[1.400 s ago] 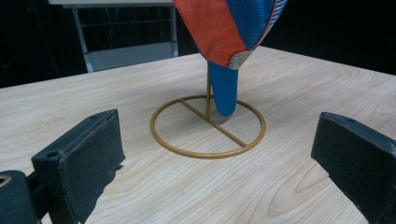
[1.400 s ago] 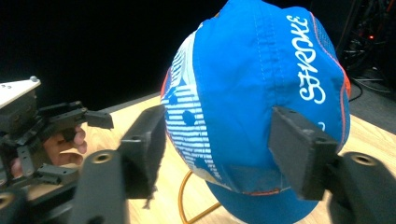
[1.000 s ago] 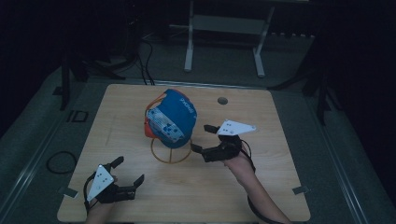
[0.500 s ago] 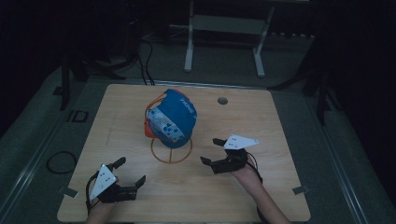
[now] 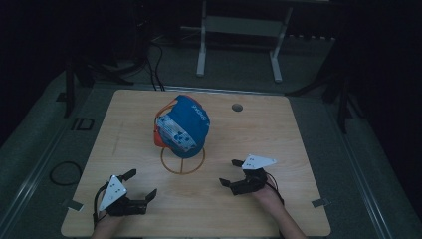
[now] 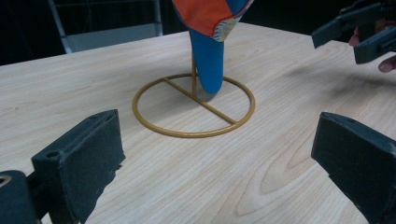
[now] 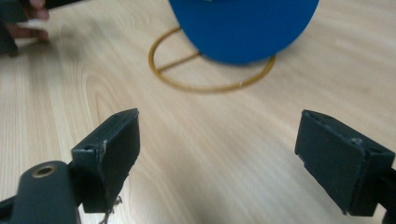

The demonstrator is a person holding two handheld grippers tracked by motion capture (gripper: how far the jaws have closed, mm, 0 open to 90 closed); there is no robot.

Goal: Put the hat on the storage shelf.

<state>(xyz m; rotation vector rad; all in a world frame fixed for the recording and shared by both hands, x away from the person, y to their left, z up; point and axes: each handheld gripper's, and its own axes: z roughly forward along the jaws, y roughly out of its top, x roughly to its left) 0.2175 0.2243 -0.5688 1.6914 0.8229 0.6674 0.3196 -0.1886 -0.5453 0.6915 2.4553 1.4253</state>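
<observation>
A blue cap (image 5: 181,127) with a patterned panel and orange lining hangs on a gold wire stand whose ring base (image 5: 182,160) lies at the middle of the wooden table (image 5: 278,134). My left gripper (image 5: 141,183) rests open near the front left edge, with nothing between its fingers. My right gripper (image 5: 230,172) is open and holds nothing at the front right, apart from the cap. In the left gripper view, the brim (image 6: 208,60) hangs down over the ring (image 6: 194,135), beyond the wide-open jaws. The right gripper view shows the cap (image 7: 243,28) above the ring (image 7: 205,86).
A round hole (image 5: 237,107) sits in the table's far right part. A white metal frame (image 5: 239,45) stands on the floor behind the table. A cable loop (image 5: 64,173) lies on the floor at the left. The surroundings are dark.
My right gripper has drawn back from beside the cap toward the table's front edge. The left gripper has barely moved. The cap stays on its stand.
</observation>
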